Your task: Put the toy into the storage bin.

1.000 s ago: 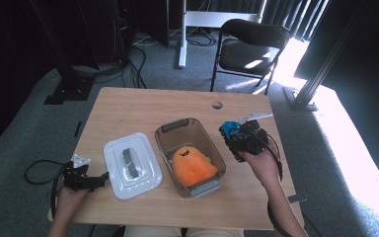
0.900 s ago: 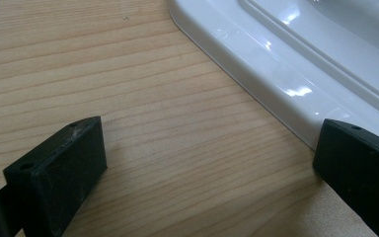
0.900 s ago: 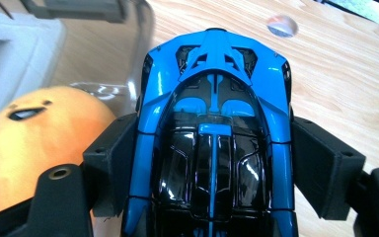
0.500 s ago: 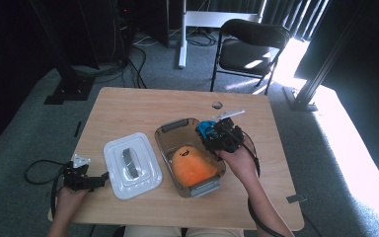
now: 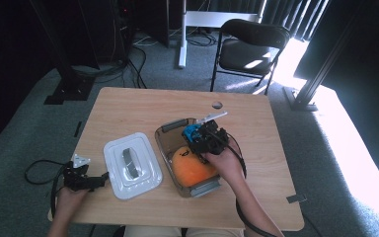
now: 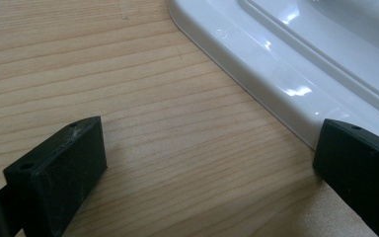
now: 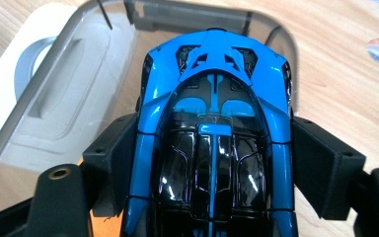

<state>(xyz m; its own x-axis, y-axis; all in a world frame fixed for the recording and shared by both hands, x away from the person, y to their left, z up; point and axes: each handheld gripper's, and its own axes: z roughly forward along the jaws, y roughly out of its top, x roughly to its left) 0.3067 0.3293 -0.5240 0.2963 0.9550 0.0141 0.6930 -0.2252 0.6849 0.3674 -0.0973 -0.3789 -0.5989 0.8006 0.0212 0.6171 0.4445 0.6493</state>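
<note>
My right gripper (image 5: 201,138) is shut on a blue and black toy car (image 7: 212,133) and holds it over the far half of a clear plastic bin (image 5: 170,127). Both jaws press the car's sides. The car (image 5: 193,133) hangs above the bin's open top. An orange object (image 5: 190,168) lies in the bin's near half. The bin's white lid (image 5: 131,165) with a grey handle lies flat on the table to the bin's left. My left gripper (image 5: 100,177) rests on the table at the lid's near left edge. Its fingers (image 6: 59,170) stand wide apart with bare wood between them, the right one against the lid's rim (image 6: 276,89).
The wooden table (image 5: 128,108) has a round cable hole (image 5: 217,104) near its far edge. A folding chair (image 5: 249,47) and a desk leg stand beyond it. A cable (image 5: 37,168) trails off the table's left side.
My right gripper has carried the toy car leftward from the table's right side to above the bin. The left gripper has stayed put by the lid.
</note>
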